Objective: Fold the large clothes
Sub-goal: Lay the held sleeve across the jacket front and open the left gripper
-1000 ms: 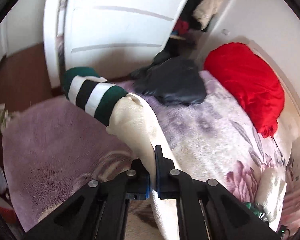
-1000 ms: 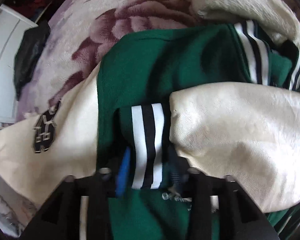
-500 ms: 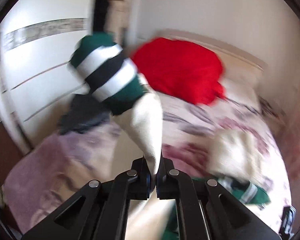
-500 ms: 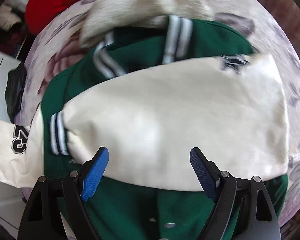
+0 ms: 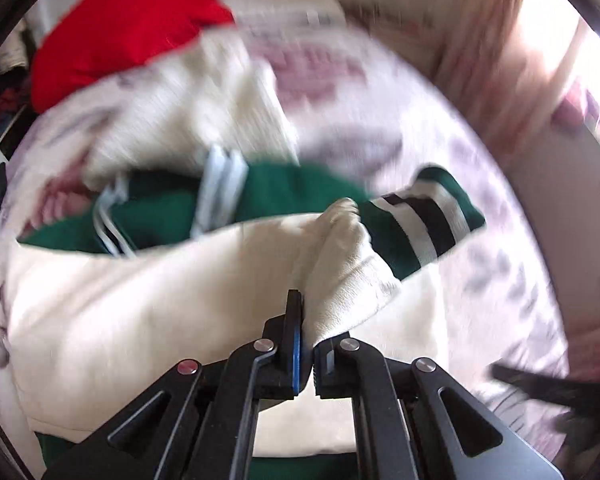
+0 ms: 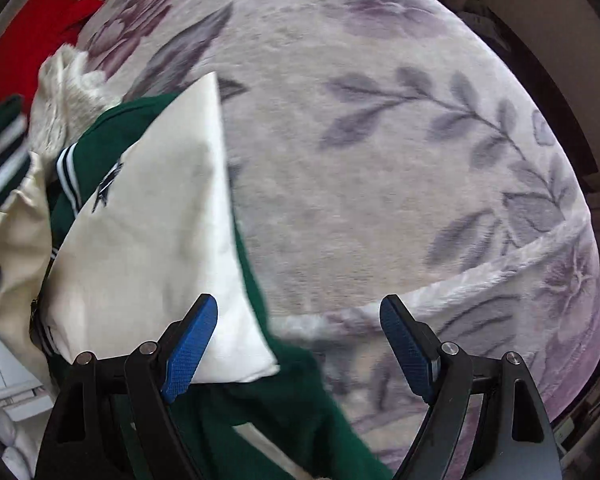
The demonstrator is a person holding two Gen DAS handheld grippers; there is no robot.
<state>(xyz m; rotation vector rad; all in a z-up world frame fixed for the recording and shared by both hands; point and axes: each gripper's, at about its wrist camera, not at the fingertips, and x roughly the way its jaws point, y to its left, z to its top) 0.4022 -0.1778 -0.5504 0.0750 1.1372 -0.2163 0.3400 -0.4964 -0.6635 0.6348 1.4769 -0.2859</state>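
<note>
Left tongs [image 5: 306, 344]: clenching the cream sleeve [image 5: 340, 264] just behind its striped cuff [image 5: 420, 224], carrying it over the jacket's body.
Right tongs [image 6: 300, 344]: standing wide apart, gripping nothing, hovering over the jacket's near edge and the bare blanket [image 6: 380, 160].
Jacket [image 6: 148, 240]: lying on the bed, green body with cream sleeves, one sleeve already lying folded across the front.
Handling: looking thick and soft, probably fairly heavy for a garment; the cloth is sagging under its own weight, so a sleeve taken by one point is likely trailing and twisting.
Where to hold: near the cuff for a sleeve, since the ribbed knit is giving a firm bite; along the hem or shoulder seam for the body, one tong at each side.
Beside the jacket: a fluffy cream cloth [image 5: 188, 120] is lying touching its collar end and may get caught in a fold.
Beyond the jacket: a red pillow [image 5: 128, 28] is sitting at the head of the bed, well apart, not in the way.
Blur: the left view is smeared, so finer detail is hard to tell.
</note>
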